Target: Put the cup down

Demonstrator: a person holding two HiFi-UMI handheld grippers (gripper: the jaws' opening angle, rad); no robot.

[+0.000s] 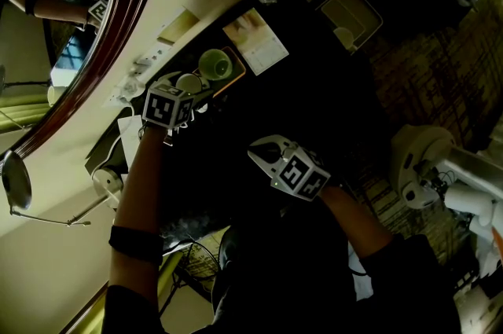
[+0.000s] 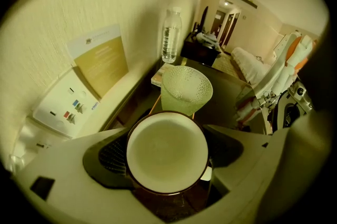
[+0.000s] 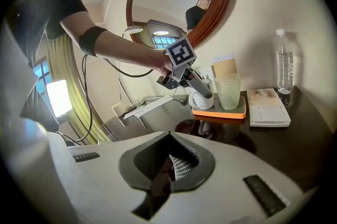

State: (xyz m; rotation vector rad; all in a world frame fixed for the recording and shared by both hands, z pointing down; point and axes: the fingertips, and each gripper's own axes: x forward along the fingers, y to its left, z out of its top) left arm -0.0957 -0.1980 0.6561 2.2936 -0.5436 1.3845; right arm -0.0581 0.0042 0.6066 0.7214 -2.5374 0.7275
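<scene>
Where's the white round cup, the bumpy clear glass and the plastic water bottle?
White round cup (image 2: 167, 152), left gripper view, the pale inside bottom.
Bumpy clear glass (image 2: 187, 89), left gripper view, its inner wall.
Clear plastic water bottle (image 2: 170, 38), left gripper view, middle of its body.

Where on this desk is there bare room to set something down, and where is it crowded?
Bare: the dark desk top in front of the orange tray and booklet. Crowded: the tray, where white cup and glass stand side by side.

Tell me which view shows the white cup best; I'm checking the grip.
Left gripper view: the cup fills the space between the jaws. Right gripper view shows it side-on at the tray; head view, small and dim.
</scene>
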